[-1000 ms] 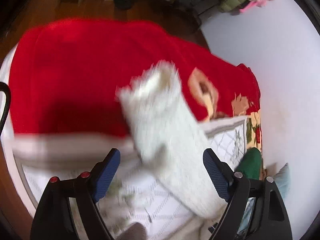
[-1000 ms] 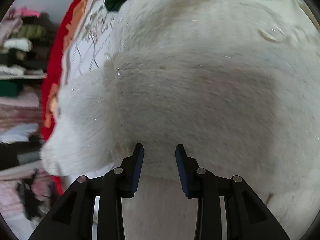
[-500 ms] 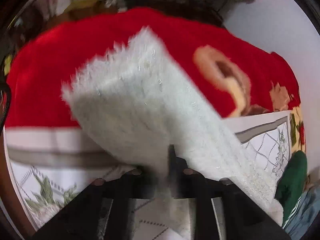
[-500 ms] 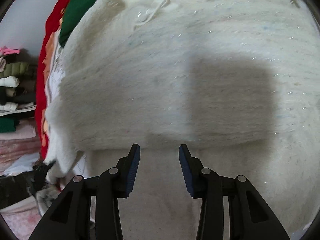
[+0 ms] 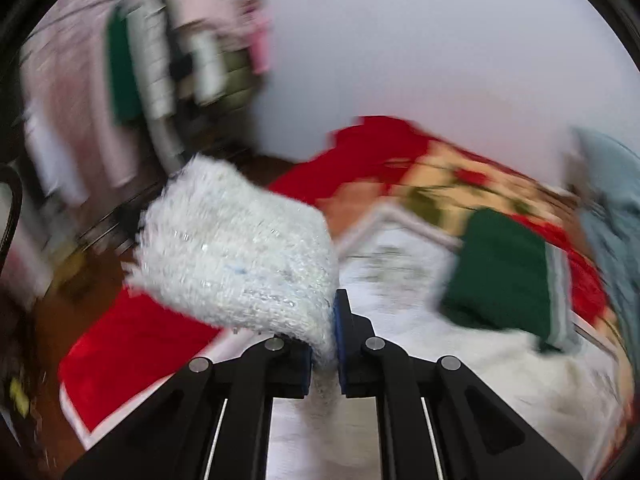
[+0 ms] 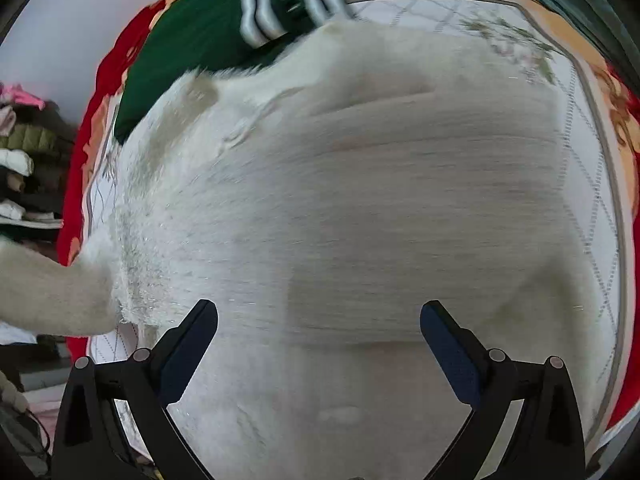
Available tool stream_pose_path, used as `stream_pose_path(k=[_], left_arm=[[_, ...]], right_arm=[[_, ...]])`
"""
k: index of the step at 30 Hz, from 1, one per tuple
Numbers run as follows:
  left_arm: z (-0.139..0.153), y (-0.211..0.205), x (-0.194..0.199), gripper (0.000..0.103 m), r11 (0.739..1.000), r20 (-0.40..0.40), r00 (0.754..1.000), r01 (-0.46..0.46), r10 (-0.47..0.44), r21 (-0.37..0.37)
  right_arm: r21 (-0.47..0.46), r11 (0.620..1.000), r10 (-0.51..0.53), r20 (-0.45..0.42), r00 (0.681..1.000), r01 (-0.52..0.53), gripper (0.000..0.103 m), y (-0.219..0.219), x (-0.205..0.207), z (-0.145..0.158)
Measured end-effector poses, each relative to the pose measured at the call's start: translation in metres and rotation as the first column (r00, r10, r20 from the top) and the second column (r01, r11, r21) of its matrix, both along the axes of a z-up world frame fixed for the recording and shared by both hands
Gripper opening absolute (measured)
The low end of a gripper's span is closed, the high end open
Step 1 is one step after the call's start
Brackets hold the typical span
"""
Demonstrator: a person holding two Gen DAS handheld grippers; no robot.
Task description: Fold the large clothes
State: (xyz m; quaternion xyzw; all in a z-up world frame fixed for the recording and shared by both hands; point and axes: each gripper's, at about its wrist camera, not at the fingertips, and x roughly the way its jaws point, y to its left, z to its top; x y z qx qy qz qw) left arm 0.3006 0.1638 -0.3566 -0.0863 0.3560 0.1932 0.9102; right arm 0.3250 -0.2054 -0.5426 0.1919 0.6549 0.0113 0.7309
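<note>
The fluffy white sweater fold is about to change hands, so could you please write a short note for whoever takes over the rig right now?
Left gripper: jaws shut on the sleeve end of the fluffy white knitted sweater, lifted clear of the bed.
Right gripper: jaws opening, nothing between them, above the sweater's body.
Sweater body lies spread on the white patterned bedspread with a red floral border; a dark green garment with white stripes lies at its far edge.
Done: sleeve picked up.
Left: probably lay the sleeve across the body, then fold the rest.
</note>
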Motion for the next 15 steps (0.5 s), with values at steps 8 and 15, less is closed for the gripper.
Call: stream_pose_path(k=[8,15], left_arm=[[-0.050,-0.238,0.020,0.007,0.873,-0.132,0.870,0.447,-0.475,-0.193],[-0.122,-0.332,0.003,0.025,0.774,-0.317,0.707,0.564,-0.633,-0.288]], right_arm=[[-0.028,0.993,-0.112,-0.010,0.994,0.111,0.102,-0.124,-0.023,0.003],[-0.015,0.977,-0.213,-0.070,0.975,0.213,0.102,-0.203,-0.044,-0.020]])
